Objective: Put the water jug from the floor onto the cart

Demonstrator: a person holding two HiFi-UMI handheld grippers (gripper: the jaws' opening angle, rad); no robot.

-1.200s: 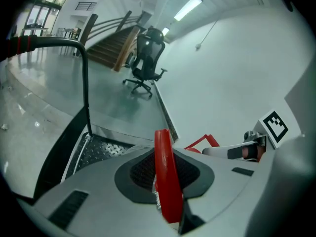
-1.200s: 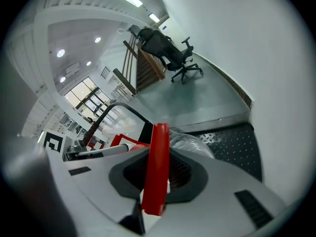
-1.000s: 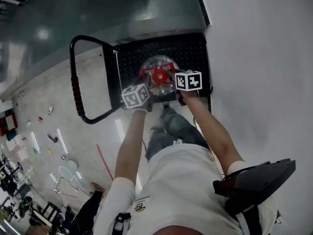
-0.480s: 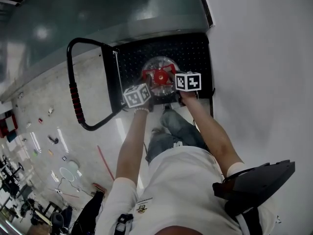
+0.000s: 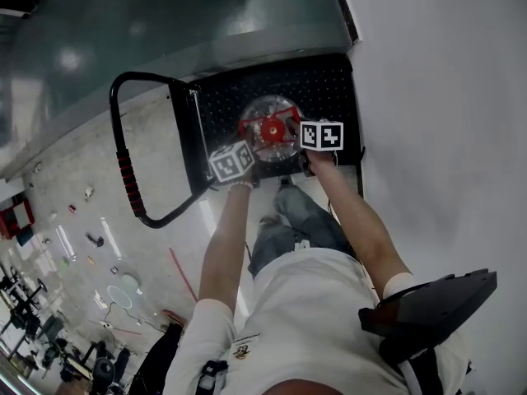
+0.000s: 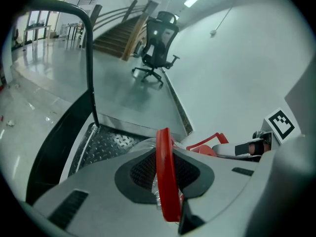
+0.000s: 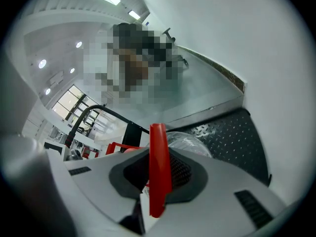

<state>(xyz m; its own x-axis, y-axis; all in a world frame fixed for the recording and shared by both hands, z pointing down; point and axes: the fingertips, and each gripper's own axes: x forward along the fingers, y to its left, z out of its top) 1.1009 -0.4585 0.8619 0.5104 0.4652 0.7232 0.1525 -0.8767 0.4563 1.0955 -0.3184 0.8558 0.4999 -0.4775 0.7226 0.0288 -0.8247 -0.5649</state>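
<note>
The clear water jug (image 5: 269,130) with its red cap and red carry handle sits over the black cart deck (image 5: 323,89); I cannot tell whether it touches the deck. My left gripper (image 5: 247,151) is shut on one red handle strap (image 6: 165,181), on the jug's near left side. On the jug's right side, my right gripper (image 5: 298,134) is shut on the other red strap (image 7: 159,169). The jug's clear body (image 7: 190,144) shows just beyond the right jaws. In the left gripper view the red cap (image 6: 205,150) and the right gripper's marker cube (image 6: 280,124) appear at the right.
The cart's black loop handle (image 5: 123,163) stands at the left of the deck. A white wall (image 5: 445,97) runs close along the cart's right side. An office chair (image 6: 158,43) and stairs (image 6: 116,38) are farther off. The person's legs (image 5: 292,220) are just behind the cart.
Both grippers have sunk together with the jug toward the cart deck. Their hold on the red straps is unchanged.
</note>
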